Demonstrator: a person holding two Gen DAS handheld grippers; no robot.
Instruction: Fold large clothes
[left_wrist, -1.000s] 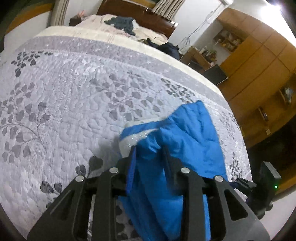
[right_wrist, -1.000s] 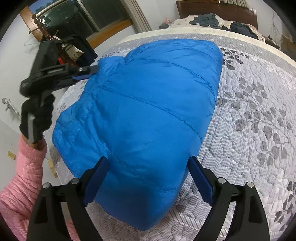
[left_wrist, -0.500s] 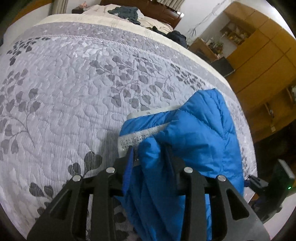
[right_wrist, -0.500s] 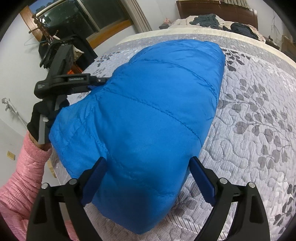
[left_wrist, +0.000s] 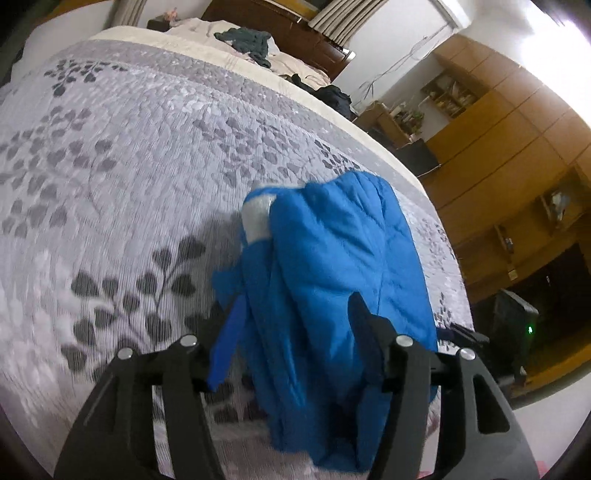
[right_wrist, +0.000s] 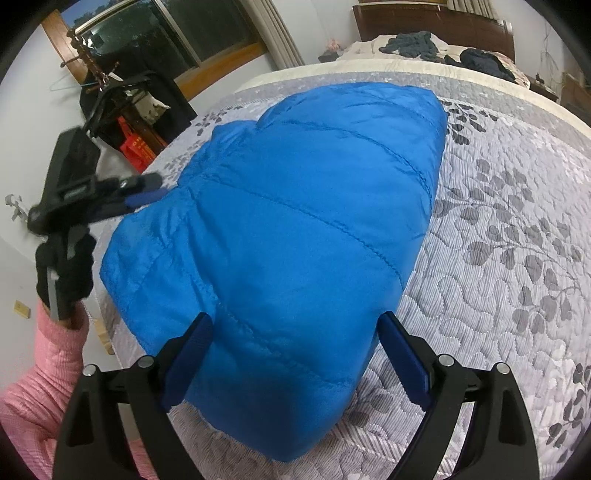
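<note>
Two grippers work one blue padded jacket (right_wrist: 295, 229) that lies folded on the grey leaf-patterned quilt (right_wrist: 517, 240) near the foot edge of the bed. The change sits with the left gripper (left_wrist: 295, 325): half a second ago its jaws were pinched narrowly on a bunched edge of the jacket, and now they stand wide apart, with the cloth slumped loose between them. It looks like a release, so the carried edge has probably been laid down and this fold is likely finished. In the right wrist view that gripper's tips sit at the jacket's left edge, touching or just beside it; blur hides which. The jacket's silver-grey lining (left_wrist: 258, 218) shows at the far end of the bundle, a sign the layers are not fully squared. The right gripper (right_wrist: 295, 354) has not changed: its jaws are spread wide on either side of the near end of the jacket, bracketing it without squeezing. A pink sleeve (right_wrist: 40, 369) and dark glove hold the left tool. Next probably comes a tidy or another fold.
</note>
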